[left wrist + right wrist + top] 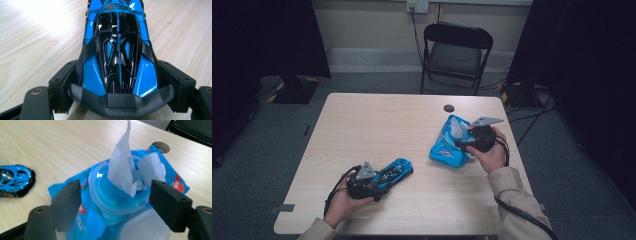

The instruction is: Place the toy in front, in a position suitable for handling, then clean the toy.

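A glossy blue and black toy car (396, 171) lies on the wooden table (377, 125) at the front left. My left gripper (378, 183) is shut on its rear end, and in the left gripper view both pads (65, 82) press the car's (117, 50) flanks. To the right, a blue pack of wet wipes (447, 147) lies with its round lid flipped open. A white wipe (122, 167) sticks up from the opening. My right gripper (118, 203) hovers open just above the pack (100, 195), its jaws either side of the opening, touching nothing.
A small dark round disc (449, 108) sits on the table behind the pack. A black folding chair (456, 50) stands beyond the far edge. Dark curtains and stand feet flank the table. The car (15, 180) is also visible at the left of the right gripper view.
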Demonstrator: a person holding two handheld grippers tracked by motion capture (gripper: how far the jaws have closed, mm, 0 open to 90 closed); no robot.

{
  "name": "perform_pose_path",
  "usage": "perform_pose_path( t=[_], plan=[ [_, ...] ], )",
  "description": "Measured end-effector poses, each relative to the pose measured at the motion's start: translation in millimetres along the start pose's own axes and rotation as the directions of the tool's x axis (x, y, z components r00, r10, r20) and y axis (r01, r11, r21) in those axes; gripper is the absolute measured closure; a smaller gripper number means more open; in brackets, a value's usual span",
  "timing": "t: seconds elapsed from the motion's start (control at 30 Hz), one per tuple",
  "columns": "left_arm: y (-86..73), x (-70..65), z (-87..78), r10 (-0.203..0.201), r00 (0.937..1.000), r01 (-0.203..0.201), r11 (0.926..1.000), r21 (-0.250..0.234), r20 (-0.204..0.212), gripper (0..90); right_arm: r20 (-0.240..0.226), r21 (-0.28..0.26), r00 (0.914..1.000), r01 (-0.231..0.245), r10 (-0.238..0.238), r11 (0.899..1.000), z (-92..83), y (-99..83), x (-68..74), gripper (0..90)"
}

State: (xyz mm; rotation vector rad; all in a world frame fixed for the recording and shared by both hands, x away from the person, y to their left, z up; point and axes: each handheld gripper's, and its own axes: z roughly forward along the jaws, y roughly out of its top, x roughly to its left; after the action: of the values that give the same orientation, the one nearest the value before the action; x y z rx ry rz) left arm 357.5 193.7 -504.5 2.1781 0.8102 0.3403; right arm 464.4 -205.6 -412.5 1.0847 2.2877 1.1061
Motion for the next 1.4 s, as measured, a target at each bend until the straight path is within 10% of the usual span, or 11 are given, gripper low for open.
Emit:
perform_pose_path(
  t=[0.5,0.77,0.93,1.4],
  plan=[
    [0.0,0.1,0.1,0.000,1.0000,0.000,1.0000,0.000,0.000,23.4,0.033,0.026,0.9994,-0.010,0.010,1.000,22.6,25.5,-5.6,30.3],
    [0.1,0.1,0.1,0.000,1.0000,0.000,1.0000,0.000,0.001,23.4,0.051,0.047,0.9986,0.011,-0.014,0.999,30.4,25.6,-5.6,67.7],
    [0.0,0.1,0.1,0.000,1.0000,0.000,1.0000,0.000,0.000,23.4,0.021,0.046,0.9980,-0.060,0.059,0.997,29.8,26.6,-6.8,88.9],
    [0.0,0.1,0.1,0.000,1.0000,0.000,1.0000,0.000,0.001,23.4,-0.001,-0.010,0.9963,-0.086,0.086,0.996,12.4,33.7,-12.7,90.0]
  ],
)
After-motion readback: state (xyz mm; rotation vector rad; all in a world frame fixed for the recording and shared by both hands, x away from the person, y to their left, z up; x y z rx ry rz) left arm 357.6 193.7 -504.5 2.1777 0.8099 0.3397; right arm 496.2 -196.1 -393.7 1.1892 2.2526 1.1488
